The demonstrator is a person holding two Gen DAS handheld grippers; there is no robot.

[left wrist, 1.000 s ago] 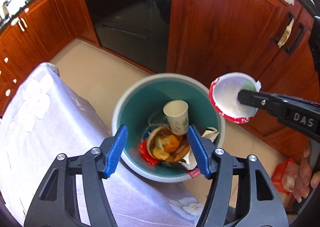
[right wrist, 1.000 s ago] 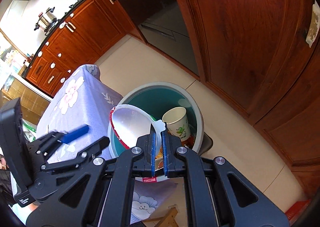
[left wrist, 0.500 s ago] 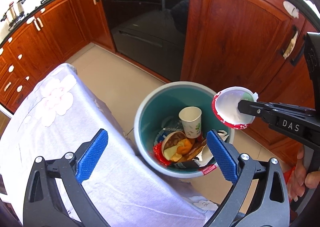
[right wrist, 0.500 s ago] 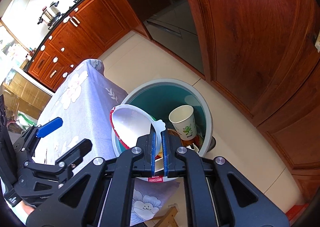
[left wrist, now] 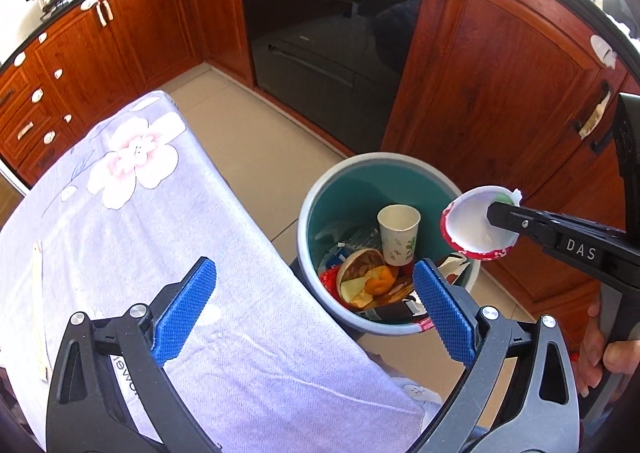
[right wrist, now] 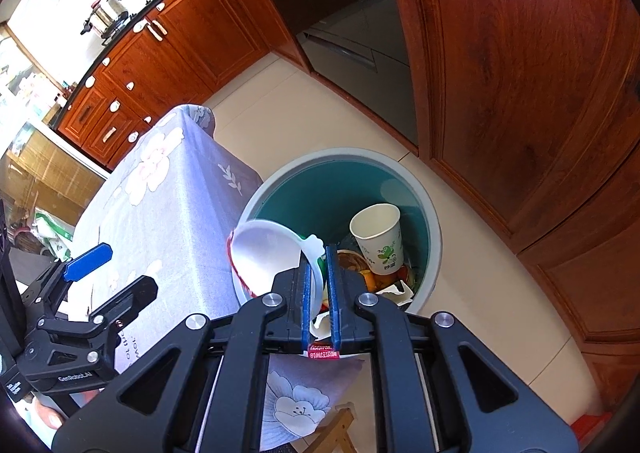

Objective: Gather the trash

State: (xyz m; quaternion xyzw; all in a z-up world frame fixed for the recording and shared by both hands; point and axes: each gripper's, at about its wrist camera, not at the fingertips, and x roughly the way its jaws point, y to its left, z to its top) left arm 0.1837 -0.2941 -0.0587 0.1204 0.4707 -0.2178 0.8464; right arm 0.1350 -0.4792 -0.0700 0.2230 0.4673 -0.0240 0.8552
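One bowl (right wrist: 266,253) left imo: right gripper (right wrist: 320,293) is pinching its rim over the bin (right wrist: 434,221) edge, left gripper (left wrist: 312,317) spread wide w/ nothing in it, so shift it over the middle b4 letting go.

Open tiled floor (left wrist: 224,93) between the cloth-draped table (left wrist: 168,253) and the oven (left wrist: 332,53), free for passage. Bin (left wrist: 400,161) just beside the table's edge, its mouth open from above on the far side. Inside, an upright paper cup (left wrist: 398,233) and a heap of food scraps (left wrist: 372,285) filling the near half. Over the bin's rim, a white bowl (right wrist: 264,253) pinched in the right gripper (right wrist: 320,285), blocking that side. Wooden cabinet doors (right wrist: 520,73) close behind the bin. Left gripper (left wrist: 312,305) wide apart over the table edge, nothing between its pads
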